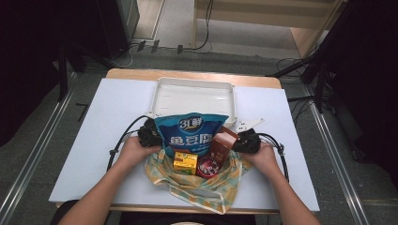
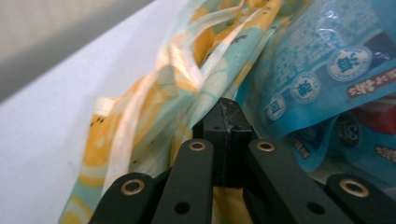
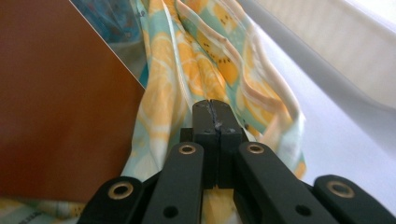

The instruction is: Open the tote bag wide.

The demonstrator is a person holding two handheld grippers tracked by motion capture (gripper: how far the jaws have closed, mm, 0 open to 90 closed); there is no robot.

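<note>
A lemon-print cloth bag (image 1: 206,185) lies open near the table's front edge. It holds a blue snack pouch (image 1: 190,131), a brown box (image 1: 223,143), a small yellow box (image 1: 185,162) and a red round tin (image 1: 209,167). My left gripper (image 1: 149,132) is at the bag's left rim and my right gripper (image 1: 246,140) at its right rim. In the left gripper view the gripper (image 2: 227,109) is shut on the bag's fabric (image 2: 154,102), beside the pouch (image 2: 317,70). In the right gripper view the gripper (image 3: 215,109) is shut on the fabric (image 3: 196,60), next to the brown box (image 3: 60,102).
A white shallow tray (image 1: 159,93) sits behind the bag at the table's far side, its wall (image 3: 327,42) close to my right gripper. A white sheet (image 1: 108,122) covers the table. A small white plastic piece (image 1: 246,124) lies by the tray's right corner.
</note>
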